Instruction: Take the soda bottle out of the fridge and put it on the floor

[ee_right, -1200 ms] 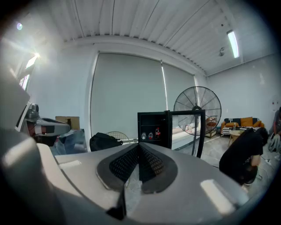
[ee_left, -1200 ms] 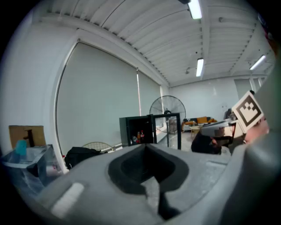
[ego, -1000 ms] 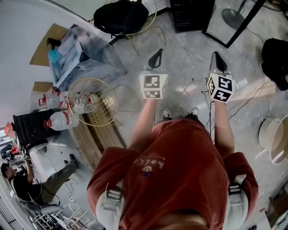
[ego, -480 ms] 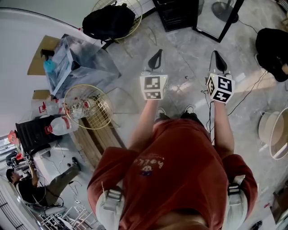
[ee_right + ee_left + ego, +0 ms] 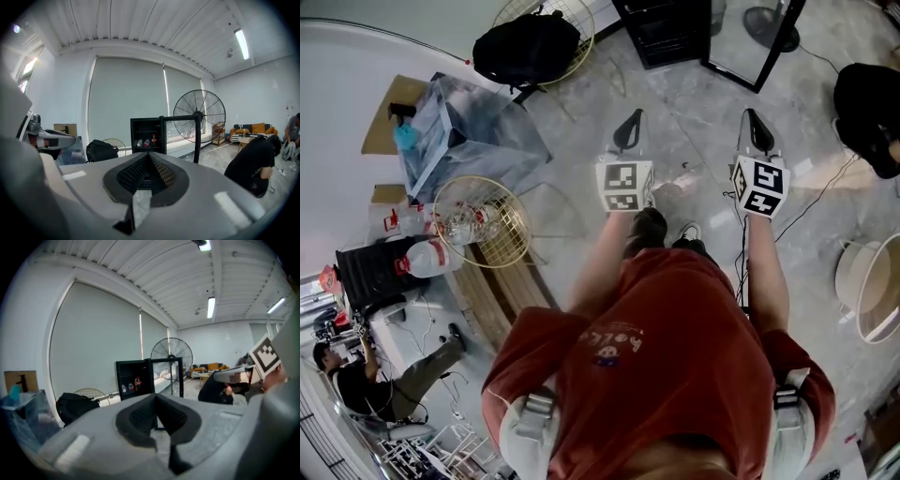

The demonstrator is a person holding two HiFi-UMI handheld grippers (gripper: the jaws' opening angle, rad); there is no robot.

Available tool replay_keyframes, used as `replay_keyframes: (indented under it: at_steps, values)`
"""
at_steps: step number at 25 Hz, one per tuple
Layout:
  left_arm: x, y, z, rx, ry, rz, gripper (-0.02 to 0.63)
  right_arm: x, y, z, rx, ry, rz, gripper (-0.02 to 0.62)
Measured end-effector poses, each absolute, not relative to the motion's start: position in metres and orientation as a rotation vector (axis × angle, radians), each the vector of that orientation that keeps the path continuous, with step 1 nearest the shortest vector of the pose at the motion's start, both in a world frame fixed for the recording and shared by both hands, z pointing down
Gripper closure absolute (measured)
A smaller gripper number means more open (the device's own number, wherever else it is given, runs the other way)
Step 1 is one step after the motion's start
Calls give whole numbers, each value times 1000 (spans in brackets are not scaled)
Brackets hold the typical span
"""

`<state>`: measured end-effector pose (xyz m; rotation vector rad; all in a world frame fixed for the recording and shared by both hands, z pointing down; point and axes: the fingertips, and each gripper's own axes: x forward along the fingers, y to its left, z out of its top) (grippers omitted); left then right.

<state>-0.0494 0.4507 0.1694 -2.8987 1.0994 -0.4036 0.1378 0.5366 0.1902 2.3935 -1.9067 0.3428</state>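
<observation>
I hold both grippers out in front of me, pointing toward the fridge (image 5: pixel 147 137), and both are empty. The left gripper (image 5: pixel 627 128) has its jaws pressed together with nothing between them, and the right gripper (image 5: pixel 757 131) is also fully closed on nothing. The fridge stands well ahead across the floor (image 5: pixel 694 112), with its glass door (image 5: pixel 180 136) swung open. On a shelf inside I see a few small bottles. I take the one with red on it (image 5: pixel 153 139) to be the soda bottle, but it is too small to be sure. It is well apart from both grippers, nearly straight ahead of the right one. To do this step well, I think I should approach the open side and keep away from the door. I should part the jaws of one gripper before reaching the shelf, then take the bottle by its body without pushing its neighbours.
</observation>
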Motion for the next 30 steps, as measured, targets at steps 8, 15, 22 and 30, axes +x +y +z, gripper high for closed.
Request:
replay_keyframes:
  at_steps: [8, 15, 22, 30]
  values:
    - [-41, 419, 173, -2915, 1131, -363, 606, 144, 508, 196, 2364, -1903, 322, 595]
    - [-32, 358, 169, -2930, 1123, -298, 606, 148, 448, 191, 2341, -1890, 290, 595]
    - [-28, 265, 167, -2950, 1121, -272, 606, 151, 355, 177, 2393, -1918, 251, 552]
    - [-27, 156, 167, -2966, 1105, -265, 607, 140, 240, 177, 2347, -1942, 251, 459]
